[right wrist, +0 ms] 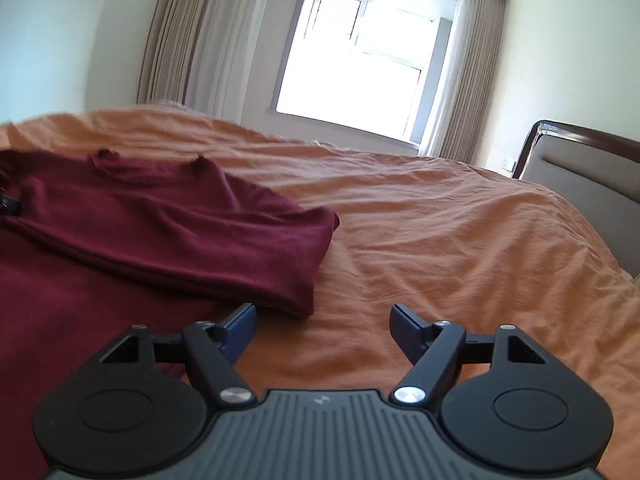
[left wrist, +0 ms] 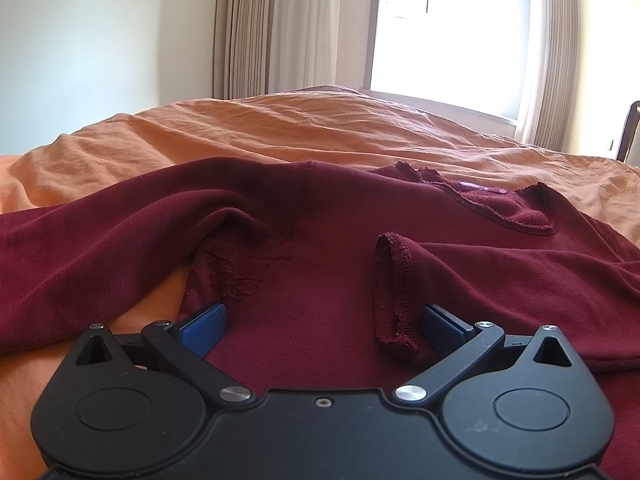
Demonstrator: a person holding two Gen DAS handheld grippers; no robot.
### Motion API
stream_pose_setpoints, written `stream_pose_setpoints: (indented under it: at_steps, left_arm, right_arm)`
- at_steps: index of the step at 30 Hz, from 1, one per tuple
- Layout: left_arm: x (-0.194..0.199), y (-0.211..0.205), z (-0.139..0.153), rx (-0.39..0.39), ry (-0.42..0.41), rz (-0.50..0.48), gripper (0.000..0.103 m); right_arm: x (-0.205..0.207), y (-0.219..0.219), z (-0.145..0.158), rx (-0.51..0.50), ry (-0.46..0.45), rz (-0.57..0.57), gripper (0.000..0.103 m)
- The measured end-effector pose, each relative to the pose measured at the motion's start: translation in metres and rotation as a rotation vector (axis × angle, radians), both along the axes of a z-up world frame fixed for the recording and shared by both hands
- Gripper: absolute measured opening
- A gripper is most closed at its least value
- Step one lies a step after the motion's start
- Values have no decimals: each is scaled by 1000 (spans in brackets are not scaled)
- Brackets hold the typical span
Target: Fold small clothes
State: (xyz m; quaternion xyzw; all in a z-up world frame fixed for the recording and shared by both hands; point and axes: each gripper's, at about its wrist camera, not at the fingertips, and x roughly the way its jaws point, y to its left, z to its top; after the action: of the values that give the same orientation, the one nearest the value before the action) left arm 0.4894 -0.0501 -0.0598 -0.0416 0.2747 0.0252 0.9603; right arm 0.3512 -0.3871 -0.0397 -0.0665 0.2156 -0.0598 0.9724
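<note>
The maroon sweater lay spread on the orange bed cover, neckline toward the window, probably laid out flat so its parts could be folded inward over the body. The right sleeve already lay across the chest, its cuff ending near the middle of the sweater. The other sleeve was bunched out to the sweater's left side, not yet brought in.

The left gripper hovered low over the sweater's body, its blue fingers wide apart and holding nothing; the cuff sat just inside its right finger, which suggested a grasp there or a fresh release. The right gripper was also spread and empty, just off the sweater's folded right edge, over bare bed cover, likely placed to catch that edge for the next fold.
</note>
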Motion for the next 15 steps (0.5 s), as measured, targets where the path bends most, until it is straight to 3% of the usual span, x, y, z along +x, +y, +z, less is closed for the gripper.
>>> stream_pose_setpoints:
  at_steps: [2,7,11,15]
  left_arm:
    - [1,6,6,-34,17,-10,103]
    - [-10,34,33,-179,84,-23,103]
    - [-50,58,51,-191,87,-19,103]
    - [-104,91,58,-177,59,43,103]
  right_arm:
    - [-17,5,9,8,-23,26,99]
    - [-54,30,25,69,-72,159,103]
    - [-69,57,26,149,-100,334,103]
    - [-68,84,16,92,-124,429,103]
